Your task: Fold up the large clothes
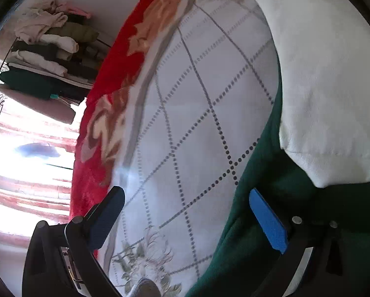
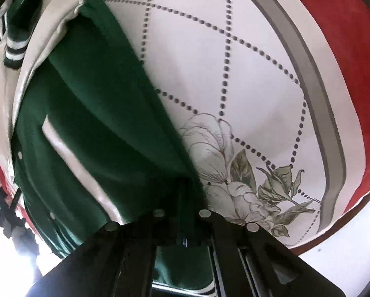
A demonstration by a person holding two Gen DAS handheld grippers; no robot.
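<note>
A green varsity jacket (image 2: 91, 104) with cream sleeves and striped cuffs lies on a white quilted bed sheet (image 2: 246, 61). My right gripper (image 2: 185, 182) is shut on the jacket's green edge, next to the printed flower. In the left wrist view the jacket's green body (image 1: 264, 168) and a cream sleeve (image 1: 321, 74) fill the right side. My left gripper (image 1: 186, 193) is open; its right pad (image 1: 267, 222) is over the green cloth and its left pad (image 1: 105, 219) over the sheet (image 1: 197, 111). Nothing is clamped between them.
A red floral blanket (image 1: 115, 79) borders the sheet, also seen as a red blanket (image 2: 345, 74) on the right. A rack with piled folded clothes (image 1: 49, 49) stands beyond the bed, beside a bright window with pink curtains (image 1: 24, 173). Pale floor (image 2: 345, 259) shows past the bed's corner.
</note>
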